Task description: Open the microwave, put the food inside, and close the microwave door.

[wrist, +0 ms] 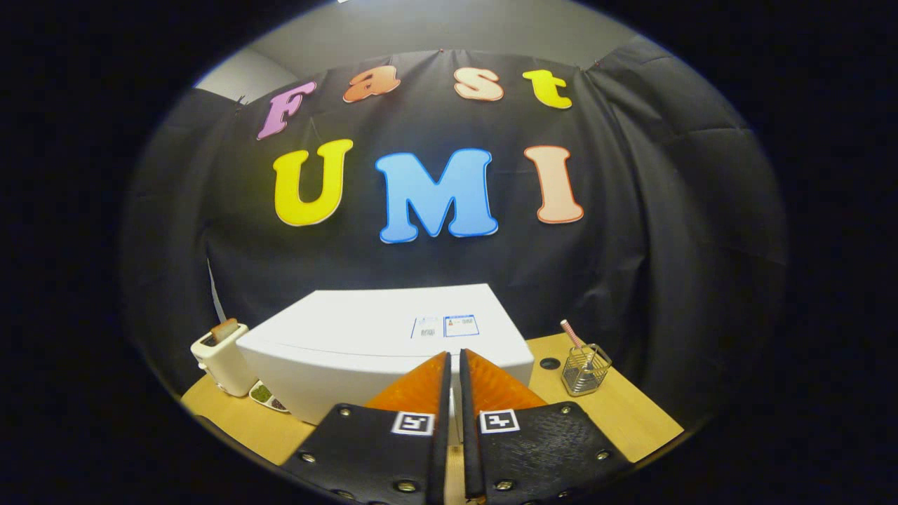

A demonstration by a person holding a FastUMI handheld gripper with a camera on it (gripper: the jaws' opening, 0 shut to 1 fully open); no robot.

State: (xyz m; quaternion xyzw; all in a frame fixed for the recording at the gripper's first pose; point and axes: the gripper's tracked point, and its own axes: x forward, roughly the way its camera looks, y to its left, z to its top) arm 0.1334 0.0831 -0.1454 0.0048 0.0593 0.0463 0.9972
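Overhead, the tongs (454, 359) hang nearly closed, holding nothing, above the white microwave (365, 344).

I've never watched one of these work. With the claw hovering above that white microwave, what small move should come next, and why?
Probably lower and part the fingers toward the front of the microwave. The gripper sits above its top with fingers nearly together, holding nothing, and the door looks closed. The plate of food waits beside the toaster.

Microwave (365, 344) front and plate of food (266, 396) partly hidden behind nearly closed jaws.
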